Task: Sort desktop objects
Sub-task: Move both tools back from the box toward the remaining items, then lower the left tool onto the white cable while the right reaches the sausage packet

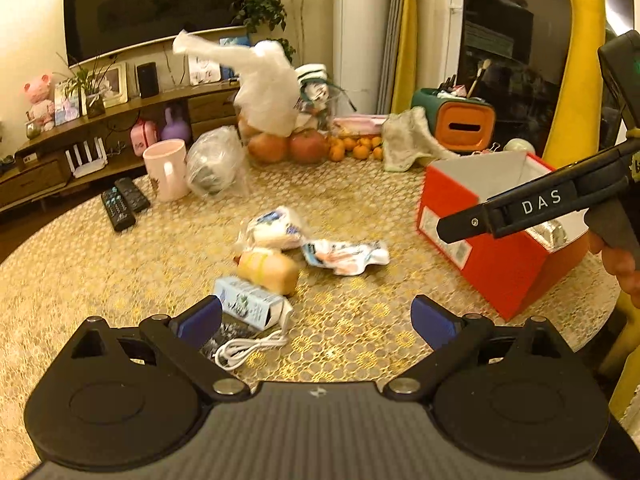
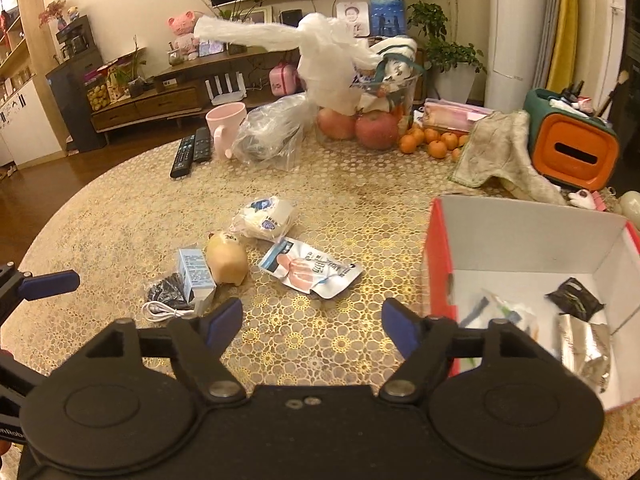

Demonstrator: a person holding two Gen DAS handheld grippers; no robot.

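A loose cluster of small things waits in the middle of the round, gold-patterned table (image 2: pixel 120 216): a flat white-and-blue foil snack pouch (image 2: pixel 310 270), a tan pig-shaped soft toy (image 2: pixel 227 260), a small pale-blue carton (image 2: pixel 196 276) standing beside it, a crinkled clear bag of white packets (image 2: pixel 264 218) and a coiled white cable (image 2: pixel 162 312). The snack pouch lies with its long axis slanting from far-left to near-right, straight ahead of the right tongs (image 2: pixel 312 326) and nearer to them than anything else. The carton and cable sit just ahead and left of the left tongs (image 1: pixel 316 316), so that hand looks better placed for them. Both pairs of blue-tipped tongs are spread wide and carry nothing. To the right stands the open red cardboard box with white inside (image 2: pixel 438 248), already holding a silver foil packet (image 2: pixel 584 344), a black sachet (image 2: pixel 574 300) and another wrapper too blurred to name. I judge the pouch the likely next pick, with a short carry rightward into the box.
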